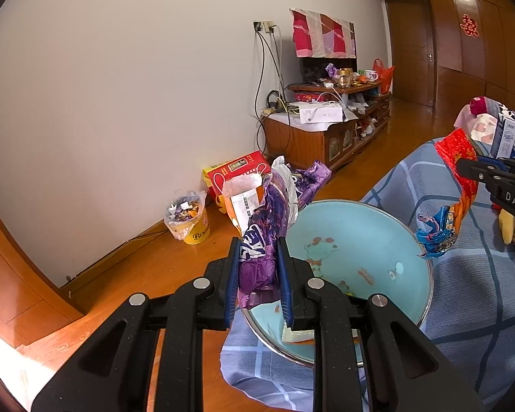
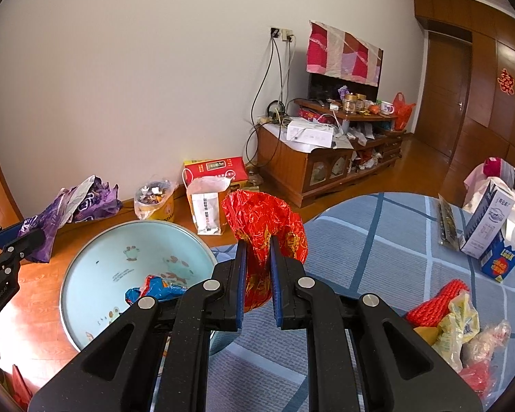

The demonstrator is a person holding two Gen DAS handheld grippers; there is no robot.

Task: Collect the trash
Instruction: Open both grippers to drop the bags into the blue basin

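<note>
Purple wrapper [image 1: 257,250] clamped in the left tongs [image 1: 259,274], red wrapper [image 2: 262,240] clamped in the right tongs [image 2: 258,274]; both hang near the blue basin [image 1: 367,226] at frame centre, likely for dropping in.

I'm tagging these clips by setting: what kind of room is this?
Probably a lived-in home bedroom or living room: a blue checked bedsheet, a low wooden TV cabinet cluttered with jars and cables, and a dark wooden door.

The black right hand-held gripper [image 1: 463,168] is showing white letters "DAS" on its side in the left wrist view. The yellow round bin [image 1: 196,230] on the floor is bearing "BUND", partly cut off. Other print is staying too small to read.
</note>
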